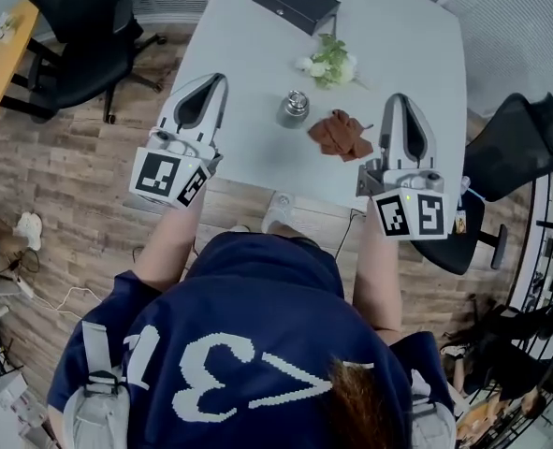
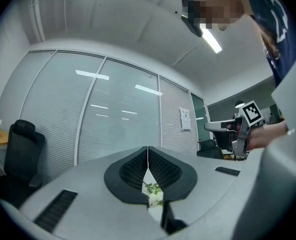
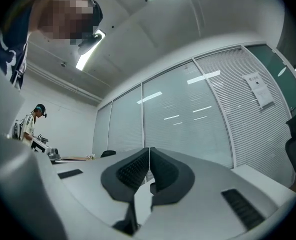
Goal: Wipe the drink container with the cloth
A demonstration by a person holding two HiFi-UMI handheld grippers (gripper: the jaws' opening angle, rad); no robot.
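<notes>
Flanking the steel drink container (image 1: 295, 108) and crumpled brown cloth (image 1: 342, 135) on the grey table (image 1: 248, 45): left gripper (image 1: 217, 79) and right gripper (image 1: 398, 99), both are holding nothing, jaws pressed together.

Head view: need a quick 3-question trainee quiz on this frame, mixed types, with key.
1. True or false: the cloth is draped over the drink container.
2. What lies just beyond the container on the table? A) flowers B) a mug C) a keyboard
3. What state are the left claw and right claw in?
Key: 1 false, the cloth lies beside it on the table. 2 A. 3 both shut, nothing held.
</notes>
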